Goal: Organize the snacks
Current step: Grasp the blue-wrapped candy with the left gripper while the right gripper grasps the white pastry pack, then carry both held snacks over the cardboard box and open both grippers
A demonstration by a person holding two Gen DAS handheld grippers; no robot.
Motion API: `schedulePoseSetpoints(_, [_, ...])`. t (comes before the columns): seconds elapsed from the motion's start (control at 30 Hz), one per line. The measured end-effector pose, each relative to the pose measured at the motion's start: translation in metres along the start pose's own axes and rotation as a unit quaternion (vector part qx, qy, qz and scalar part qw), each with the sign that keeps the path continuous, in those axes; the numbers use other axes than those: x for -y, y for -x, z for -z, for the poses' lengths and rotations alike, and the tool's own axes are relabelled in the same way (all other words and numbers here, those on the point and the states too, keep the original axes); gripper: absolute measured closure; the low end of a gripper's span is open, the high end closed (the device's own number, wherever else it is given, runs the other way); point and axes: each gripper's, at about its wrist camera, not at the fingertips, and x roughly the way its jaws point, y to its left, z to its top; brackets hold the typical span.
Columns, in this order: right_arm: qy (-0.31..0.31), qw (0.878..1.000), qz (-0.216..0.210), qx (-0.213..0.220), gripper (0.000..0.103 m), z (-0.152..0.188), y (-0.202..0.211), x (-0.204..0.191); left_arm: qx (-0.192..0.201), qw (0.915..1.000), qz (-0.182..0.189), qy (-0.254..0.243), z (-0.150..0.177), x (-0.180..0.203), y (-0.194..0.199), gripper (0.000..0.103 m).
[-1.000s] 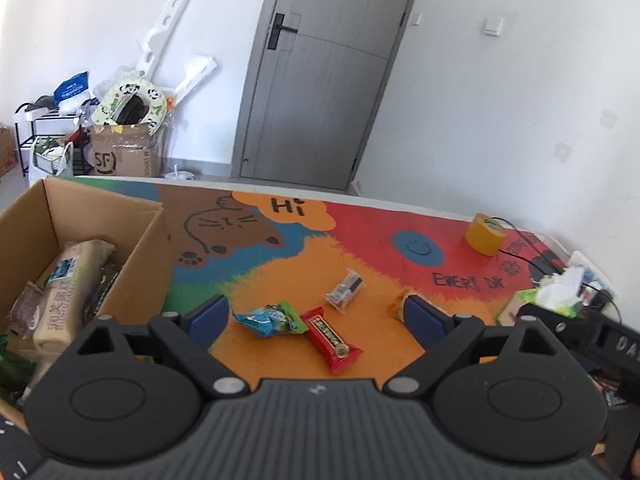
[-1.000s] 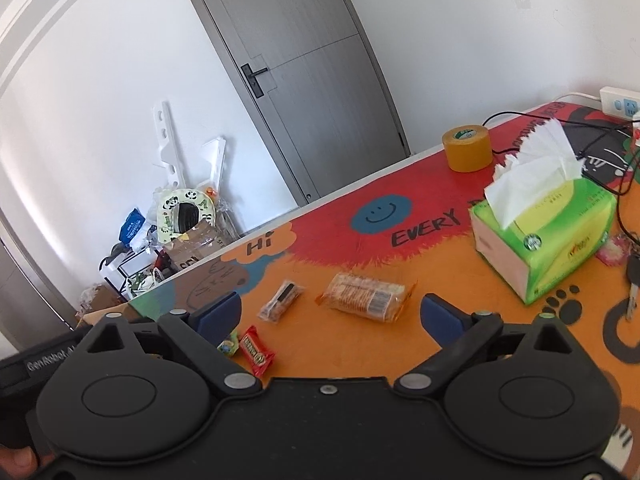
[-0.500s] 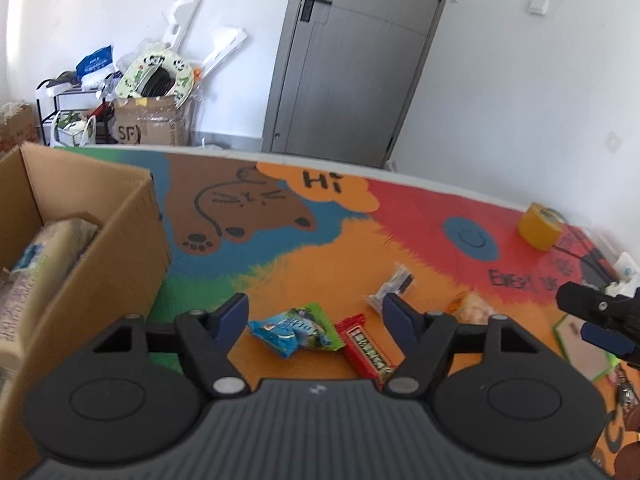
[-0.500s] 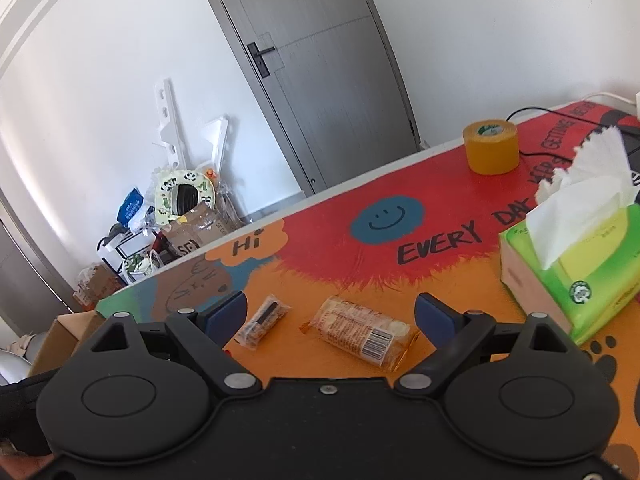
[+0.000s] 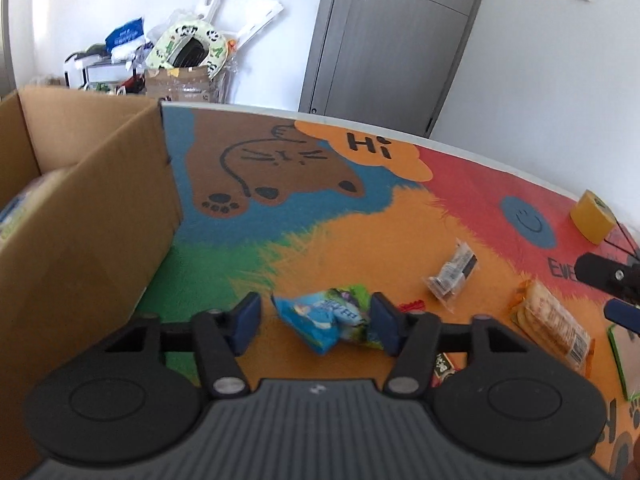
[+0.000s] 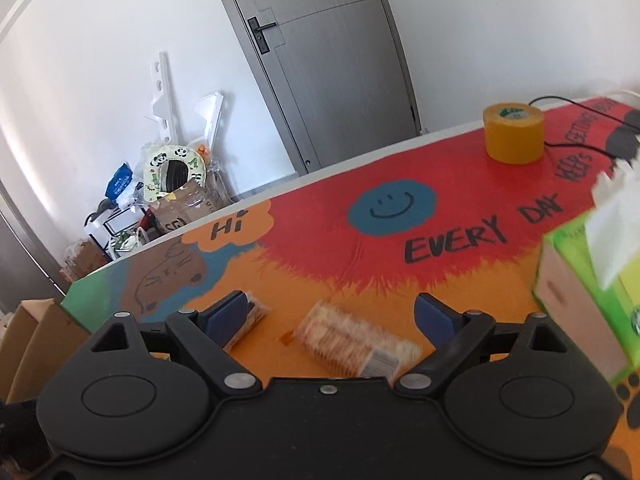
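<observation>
Between my left gripper [image 5: 316,316] fingers, spread and not yet pinching, lies the blue snack packet [image 5: 326,318] on the desk [image 5: 360,240]. It looks light, crinkly, slippery; I'd squeeze its puffy middle. My right gripper [image 6: 334,314] hangs spread over the cracker pack [image 6: 352,342].

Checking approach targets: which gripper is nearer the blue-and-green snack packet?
Left. The left gripper has its open fingers on either side of the blue-and-green snack packet. The right gripper is farther to the right, open over the cracker pack.
</observation>
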Motion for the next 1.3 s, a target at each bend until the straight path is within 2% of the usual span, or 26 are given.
schedulePoseSetpoints(0.17, [0.012, 1.000, 0.012, -0.005, 0.012, -0.004, -0.017, 0.003, 0.012, 0.9999, 0.006, 0.002, 0.003, -0.005, 0.002, 0.058])
schedulePoseSetpoints(0.2, [0.013, 1.000, 0.014, -0.010, 0.012, -0.002, -0.021, 0.004, 0.012, 0.9999, 0.009, 0.002, 0.002, -0.004, 0.001, 0.062])
schedulePoseSetpoints(0.23, [0.013, 1.000, 0.015, -0.018, 0.012, 0.001, -0.024, 0.006, 0.011, 0.9999, 0.012, 0.003, 0.002, -0.005, 0.002, 0.073])
schedulePoseSetpoints(0.27, [0.012, 0.999, 0.018, -0.027, 0.013, 0.003, -0.027, 0.007, 0.006, 0.9999, 0.015, 0.005, 0.002, -0.005, 0.002, 0.079])
schedulePoseSetpoints(0.4, [0.006, 0.998, 0.017, -0.055, 0.027, 0.016, -0.030, 0.011, 0.006, 0.9997, 0.023, 0.010, 0.003, -0.006, 0.005, 0.080])
schedulePoseSetpoints(0.47, [0.033, 0.998, 0.028, -0.052, 0.034, 0.022, -0.025, 0.004, 0.007, 0.9996, 0.027, 0.010, 0.005, -0.006, 0.009, 0.080])
schedulePoseSetpoints(0.53, [0.052, 0.997, 0.036, -0.054, 0.050, 0.027, -0.021, -0.001, 0.008, 0.9994, 0.032, 0.009, 0.006, -0.005, 0.014, 0.082])
schedulePoseSetpoints(0.57, [0.053, 0.996, 0.035, -0.056, 0.055, 0.028, -0.018, -0.002, 0.009, 0.9993, 0.035, 0.007, 0.007, -0.004, 0.016, 0.083])
schedulePoseSetpoints(0.6, [0.050, 0.997, 0.030, -0.058, 0.065, 0.029, -0.014, -0.002, 0.009, 0.9992, 0.037, 0.007, 0.008, -0.004, 0.019, 0.083])
schedulePoseSetpoints(1.1, [-0.038, 0.998, -0.018, -0.051, 0.067, 0.060, 0.034, 0.011, 0.025, 0.9965, 0.080, 0.003, 0.015, -0.009, 0.055, 0.083])
schedulePoseSetpoints(1.3, [-0.042, 0.998, -0.023, -0.032, 0.067, 0.062, 0.050, -0.002, 0.041, 0.9946, 0.095, 0.000, 0.011, -0.011, 0.074, 0.083])
